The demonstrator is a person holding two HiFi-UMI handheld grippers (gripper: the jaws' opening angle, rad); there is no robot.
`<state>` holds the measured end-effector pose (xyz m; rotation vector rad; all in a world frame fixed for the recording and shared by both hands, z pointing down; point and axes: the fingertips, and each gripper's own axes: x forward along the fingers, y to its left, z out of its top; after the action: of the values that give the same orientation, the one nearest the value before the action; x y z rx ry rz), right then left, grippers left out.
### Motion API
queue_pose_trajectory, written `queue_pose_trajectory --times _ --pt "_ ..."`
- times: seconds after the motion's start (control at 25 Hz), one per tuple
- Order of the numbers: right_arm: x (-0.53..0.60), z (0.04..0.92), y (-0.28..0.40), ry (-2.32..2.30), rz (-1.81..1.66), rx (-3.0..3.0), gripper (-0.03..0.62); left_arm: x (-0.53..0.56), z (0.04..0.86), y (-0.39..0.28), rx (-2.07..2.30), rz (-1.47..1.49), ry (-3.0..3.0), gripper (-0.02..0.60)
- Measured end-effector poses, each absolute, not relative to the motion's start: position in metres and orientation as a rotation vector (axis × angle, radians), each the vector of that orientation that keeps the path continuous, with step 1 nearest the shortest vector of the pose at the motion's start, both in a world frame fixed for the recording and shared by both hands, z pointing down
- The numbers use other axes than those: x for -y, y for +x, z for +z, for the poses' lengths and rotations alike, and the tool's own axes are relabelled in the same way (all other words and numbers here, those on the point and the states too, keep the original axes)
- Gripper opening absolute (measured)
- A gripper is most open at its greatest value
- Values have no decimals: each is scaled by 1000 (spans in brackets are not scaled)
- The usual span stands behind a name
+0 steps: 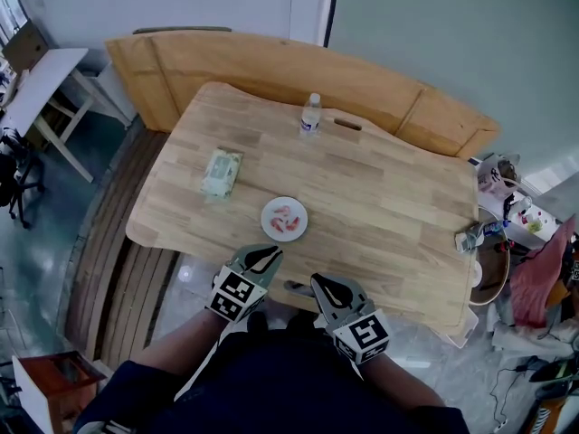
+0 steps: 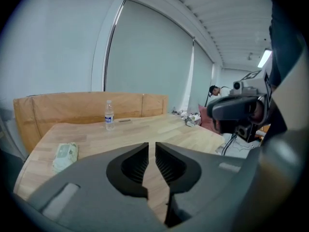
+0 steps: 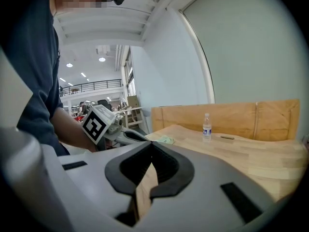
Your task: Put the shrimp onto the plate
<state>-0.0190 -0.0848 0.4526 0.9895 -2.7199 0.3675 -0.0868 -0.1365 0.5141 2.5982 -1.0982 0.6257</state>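
Hovering near one plate [image 1: 266,225] of shrimp [image 1: 286,221], left tongs [image 1: 270,252] barely apart, right tongs [image 1: 316,281] together

water bottle [image 1: 310,114], wipes packet [image 1: 222,172], wooden table [image 1: 380,206], white desk [image 1: 41,84]

Table [image 1: 389,197] layout: plate [image 1: 268,210] near the front edge with shrimp [image 1: 288,221] on it, wipes pack [image 1: 222,172] behind and left of the plate, water bottle [image 1: 310,116] at the far edge, left tongs [image 1: 270,253] and right tongs [image 1: 318,284] side by side just before the front edge.
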Motion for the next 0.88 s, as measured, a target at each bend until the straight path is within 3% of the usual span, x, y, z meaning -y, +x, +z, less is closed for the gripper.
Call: queue_pose_trajectory --times 0.52,0.88 --pt "53 436 -42 1006 279 2727 11 73 430 -91 1065 440 2705 8" --pt "47 431 -53 1024 245 2711 9 51 415 -88 1018 373 2751 6"
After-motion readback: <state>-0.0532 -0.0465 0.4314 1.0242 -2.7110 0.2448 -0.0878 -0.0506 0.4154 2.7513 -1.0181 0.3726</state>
